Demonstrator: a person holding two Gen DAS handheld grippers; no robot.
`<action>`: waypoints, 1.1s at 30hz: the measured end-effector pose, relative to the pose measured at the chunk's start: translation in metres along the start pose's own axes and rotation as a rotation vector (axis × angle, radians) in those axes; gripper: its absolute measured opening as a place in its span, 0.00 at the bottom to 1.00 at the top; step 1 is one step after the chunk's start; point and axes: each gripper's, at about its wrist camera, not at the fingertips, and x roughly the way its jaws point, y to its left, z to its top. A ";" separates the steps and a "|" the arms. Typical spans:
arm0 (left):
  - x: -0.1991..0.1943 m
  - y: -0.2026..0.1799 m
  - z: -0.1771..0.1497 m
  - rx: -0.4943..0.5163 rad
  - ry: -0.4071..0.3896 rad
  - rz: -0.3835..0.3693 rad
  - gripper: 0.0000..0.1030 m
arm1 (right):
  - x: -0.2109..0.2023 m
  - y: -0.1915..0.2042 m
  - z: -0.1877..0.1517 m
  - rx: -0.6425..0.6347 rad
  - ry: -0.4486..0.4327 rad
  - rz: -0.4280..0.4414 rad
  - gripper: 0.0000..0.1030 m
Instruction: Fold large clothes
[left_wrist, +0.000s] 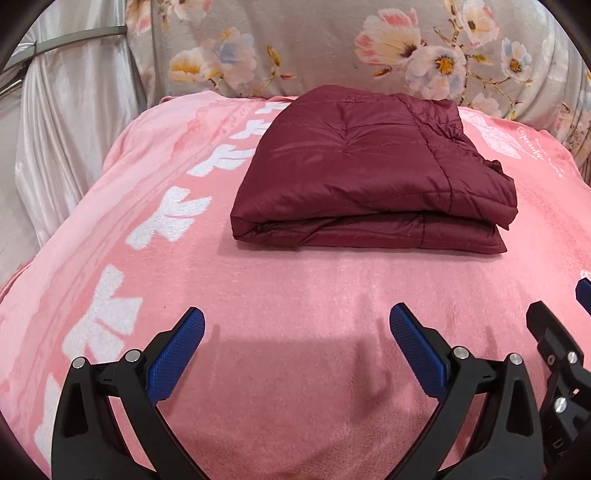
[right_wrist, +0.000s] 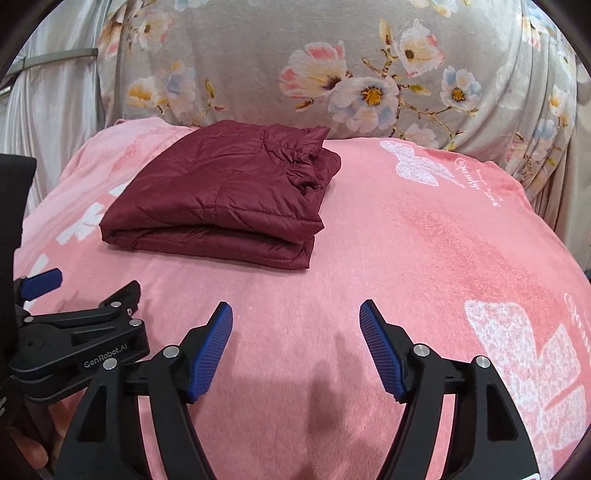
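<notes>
Left wrist view: the left tongs (left_wrist: 297, 325) gape empty above the pink blanket (left_wrist: 295, 295); the folded maroon jacket (left_wrist: 369, 173) lies ahead on it, apart from them. Right wrist view: the right tongs (right_wrist: 296, 319) stand open, empty; the jacket (right_wrist: 221, 199) lies ahead-left, the left tongs (right_wrist: 88, 286) beside.

Dark red quilted jacket (left_wrist: 369, 173), shiny fabric, folded into a compact, roughly rectangular stack of several layers. Lies flat toward the far side of the pink blanket (left_wrist: 295, 295). Gathered, crumpled edge at its right; folded edge faces near side.
</notes>
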 end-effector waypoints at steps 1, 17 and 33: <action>0.000 0.000 -0.001 -0.002 -0.001 0.002 0.95 | 0.001 0.001 -0.001 -0.003 0.006 -0.004 0.68; 0.000 -0.001 -0.002 0.004 -0.010 0.010 0.95 | 0.013 -0.007 -0.004 0.036 0.069 0.003 0.68; -0.004 -0.004 -0.003 0.007 -0.020 0.018 0.95 | 0.012 -0.004 -0.003 0.021 0.063 -0.008 0.68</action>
